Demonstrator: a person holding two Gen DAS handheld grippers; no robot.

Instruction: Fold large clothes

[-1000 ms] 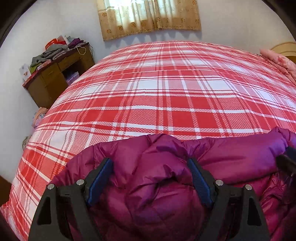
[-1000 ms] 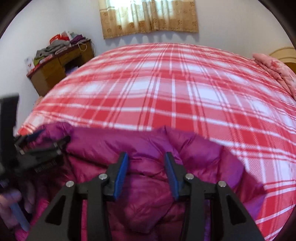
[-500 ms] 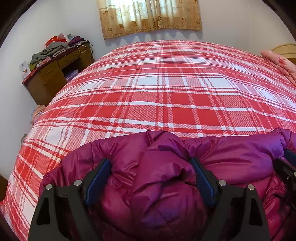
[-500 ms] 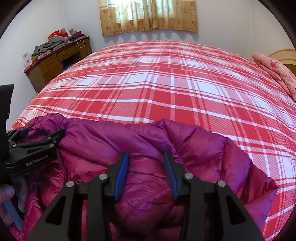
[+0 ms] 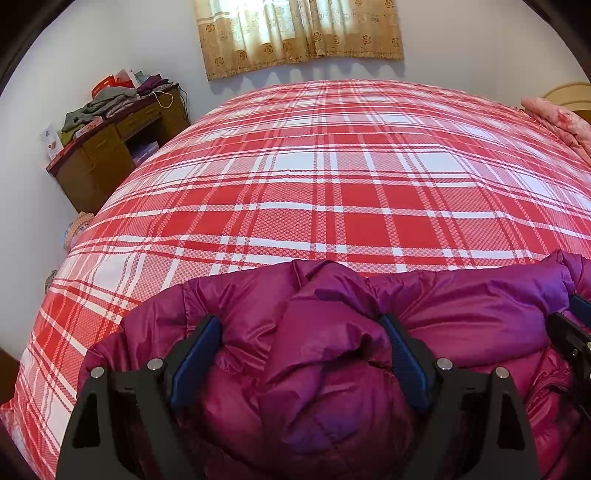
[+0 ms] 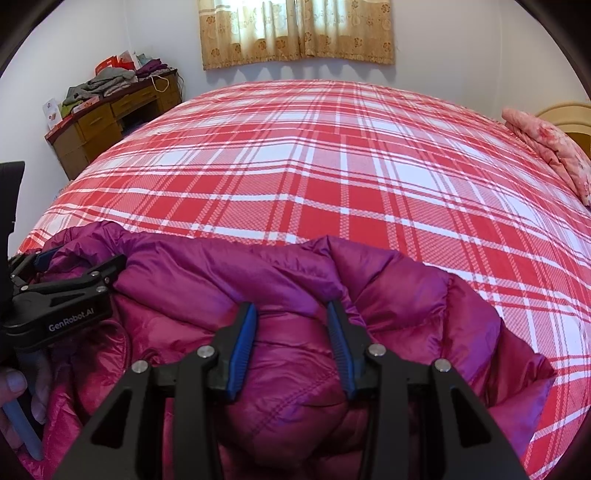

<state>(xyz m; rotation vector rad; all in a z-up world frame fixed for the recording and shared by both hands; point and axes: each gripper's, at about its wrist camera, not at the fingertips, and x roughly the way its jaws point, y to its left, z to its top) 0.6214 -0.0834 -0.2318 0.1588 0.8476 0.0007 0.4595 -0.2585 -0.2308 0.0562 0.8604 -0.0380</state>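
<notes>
1. At the near edge of the bed (image 5: 325,192), the magenta down jacket (image 5: 461,306) lies bunched, its upper fold facing the far side.
2. Left tool (image 5: 299,343): jaws spread wide and just been opening; a puffy bundle of jacket sits between the pads, which touch its sides at most lightly. I read no firm pinch.
3. Right tool (image 6: 291,332): jaws partway closed, pinching a ridge of the quilted fabric.
4. Risk: slick shell fabric. With only one side held, any lift would likely let the left bundle slump and skew the fold.
5. Risk: down filling springs back. A fold laid without pressing may puff open again.
6. Risk: the right pinch takes a shallow ridge. A pull could slip off the outer shell alone.
7. Risk: the two tools are near each other over the same garment; the left tool's body shows at the edge of the right wrist view, held by a hand (image 6: 14,384). A crossing move could knock them together.
8. Surface: red-and-white plaid bedcover, smooth, mostly bare beyond the jacket. A pink quilt (image 6: 546,147) lies at the far right.
9. Room: white walls, a curtain (image 5: 295,33) on the far wall, and a wooden table (image 5: 107,147) at left piled with clothes.
</notes>
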